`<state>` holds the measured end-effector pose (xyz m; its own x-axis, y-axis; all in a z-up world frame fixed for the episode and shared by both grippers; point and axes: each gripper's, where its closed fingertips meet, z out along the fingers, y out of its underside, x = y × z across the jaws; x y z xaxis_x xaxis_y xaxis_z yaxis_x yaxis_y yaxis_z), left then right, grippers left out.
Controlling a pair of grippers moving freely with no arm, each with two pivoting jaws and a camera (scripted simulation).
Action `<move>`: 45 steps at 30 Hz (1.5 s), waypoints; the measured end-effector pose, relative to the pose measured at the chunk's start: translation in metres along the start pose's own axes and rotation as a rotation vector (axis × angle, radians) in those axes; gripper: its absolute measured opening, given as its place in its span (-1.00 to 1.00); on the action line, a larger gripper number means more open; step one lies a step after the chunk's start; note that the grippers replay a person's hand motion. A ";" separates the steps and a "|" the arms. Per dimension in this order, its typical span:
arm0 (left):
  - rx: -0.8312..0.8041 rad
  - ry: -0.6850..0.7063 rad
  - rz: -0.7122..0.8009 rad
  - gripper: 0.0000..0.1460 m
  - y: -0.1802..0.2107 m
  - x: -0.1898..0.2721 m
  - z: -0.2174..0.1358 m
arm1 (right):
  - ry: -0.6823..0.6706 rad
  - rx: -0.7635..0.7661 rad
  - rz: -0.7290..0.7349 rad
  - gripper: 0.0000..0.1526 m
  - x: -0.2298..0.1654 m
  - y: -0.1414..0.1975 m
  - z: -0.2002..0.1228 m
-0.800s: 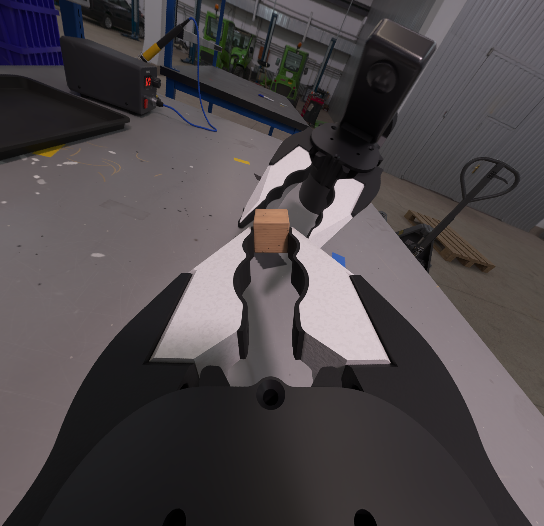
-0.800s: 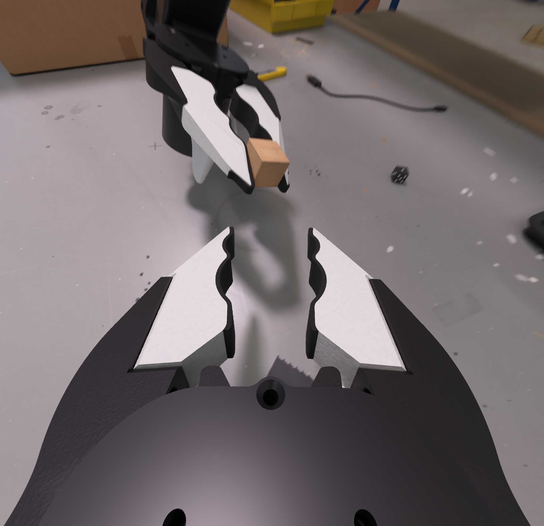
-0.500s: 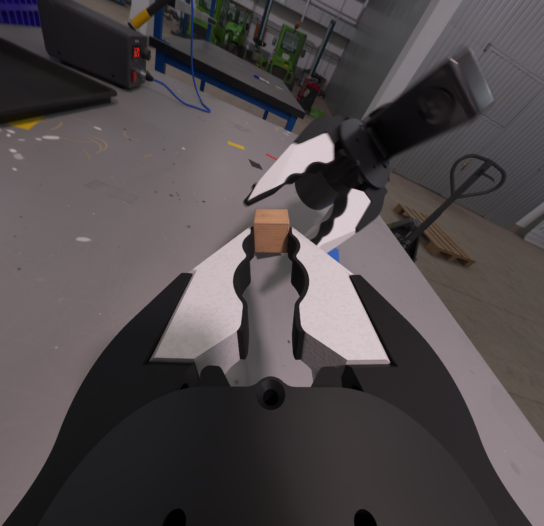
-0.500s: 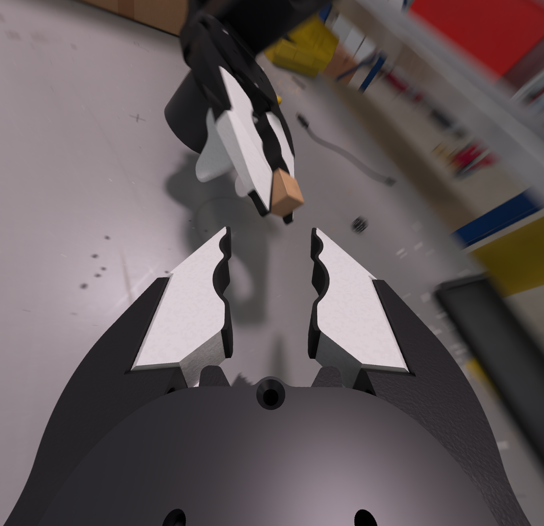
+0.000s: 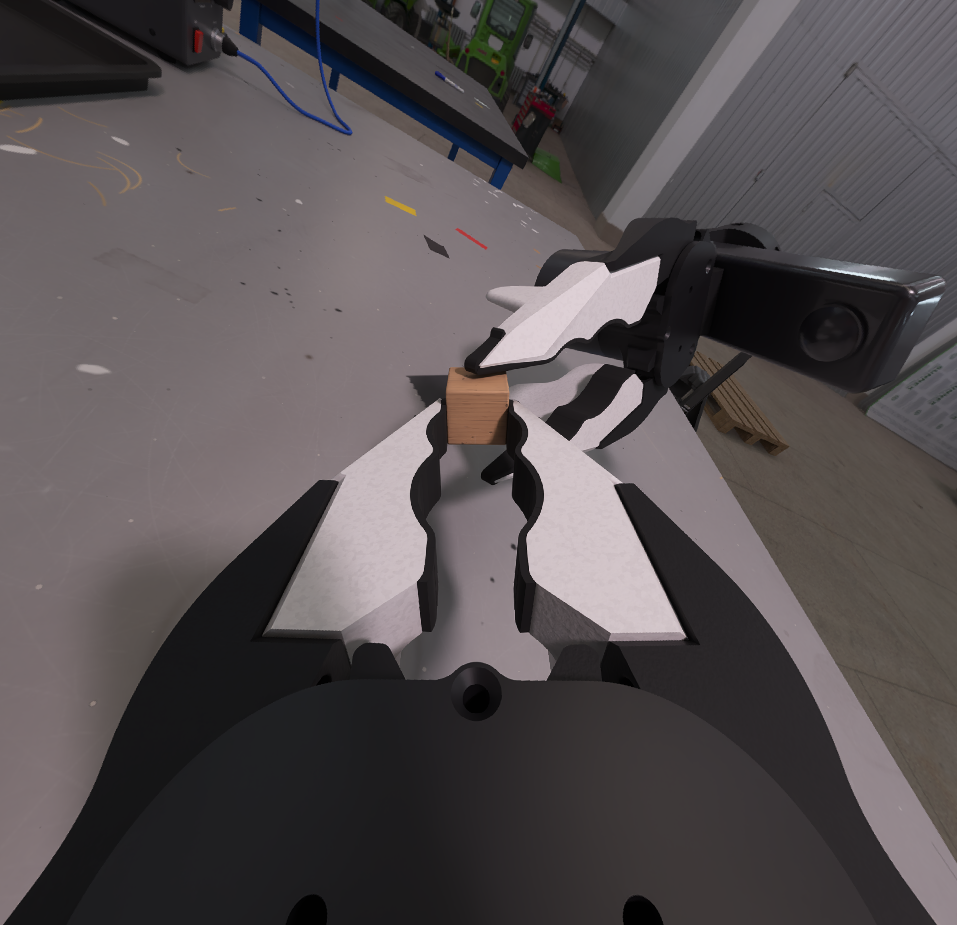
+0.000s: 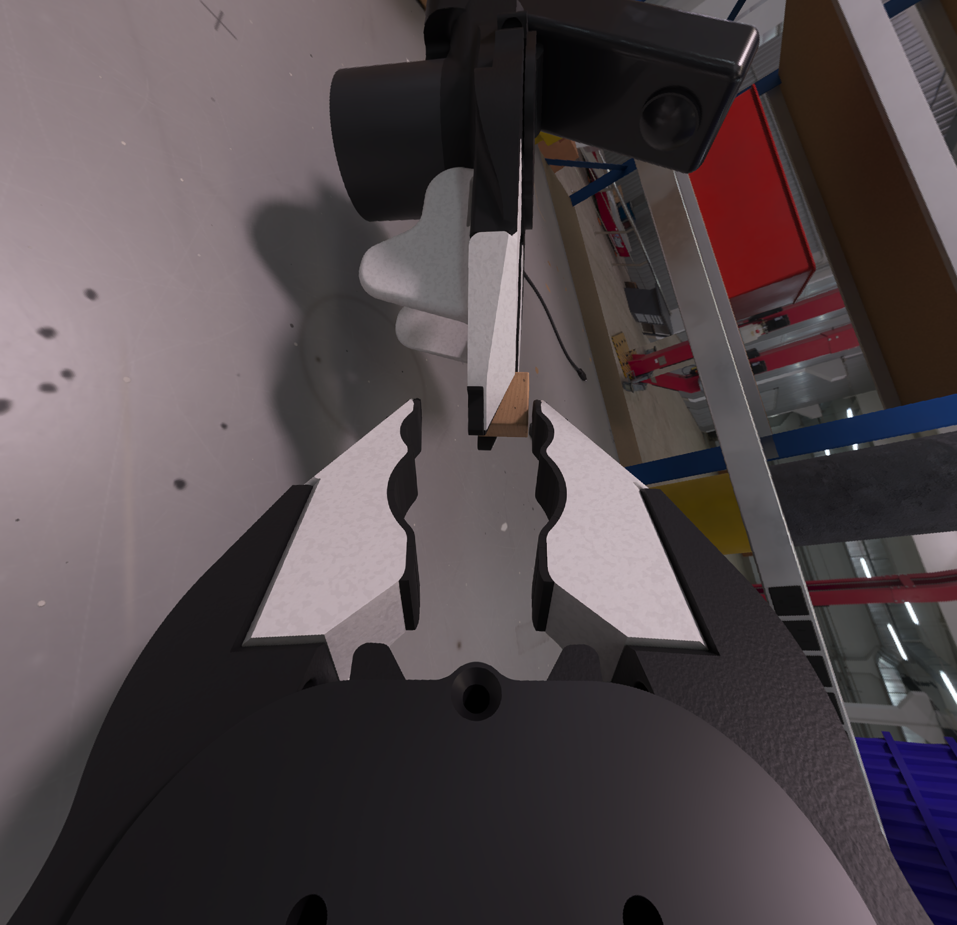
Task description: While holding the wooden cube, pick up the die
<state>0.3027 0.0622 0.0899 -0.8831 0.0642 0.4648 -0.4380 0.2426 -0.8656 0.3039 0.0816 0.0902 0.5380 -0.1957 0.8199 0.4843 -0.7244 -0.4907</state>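
My left gripper point(image 5: 476, 418) is shut on the wooden cube point(image 5: 475, 408) and holds it above the grey table point(image 5: 207, 382). My right gripper point(image 6: 476, 411) is open and rolled onto its side. Its tips reach around the cube point(image 6: 512, 408). In the left wrist view its upper finger point(image 5: 559, 320) lies over the cube's top and its lower finger point(image 5: 585, 424) passes beneath. In the right wrist view the left gripper point(image 6: 489, 429) shows edge-on, and the cube sits close to my right-hand fingertip point(image 6: 538, 418). The die is in neither view.
A black tray point(image 5: 62, 66), a dark power unit point(image 5: 155, 14) and a blue cable point(image 5: 310, 108) lie at the table's far left. The table edge point(image 5: 725, 512) runs close on the right, with a pallet point(image 5: 740, 413) on the floor beyond. A black cable point(image 6: 559, 330) lies behind the grippers.
My right gripper has rolled onto its side and closed in, so its open tips now straddle the held cube. The die has dropped out of the right wrist view. The left gripper keeps its hold.
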 end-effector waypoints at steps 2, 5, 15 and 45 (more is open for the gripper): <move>-0.006 -0.004 -0.002 -0.71 0.001 -0.001 0.000 | -0.006 -0.002 0.007 -0.45 0.000 0.001 -0.001; -0.006 -0.007 0.002 -0.71 0.001 -0.001 0.000 | -0.022 0.011 0.055 -0.47 0.001 0.001 -0.002; -0.022 0.002 -0.010 -0.71 0.003 -0.001 0.004 | -0.052 0.038 0.181 -0.68 0.004 0.002 -0.008; 0.588 -0.766 0.712 -0.71 -0.097 -0.019 -0.120 | -0.083 -0.079 0.863 -0.58 0.110 0.046 0.027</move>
<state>0.3816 0.1542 0.1873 -0.7418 -0.6362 -0.2121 0.3560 -0.1055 -0.9285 0.4040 0.0446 0.1500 0.7453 -0.6508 0.1449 -0.1638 -0.3894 -0.9064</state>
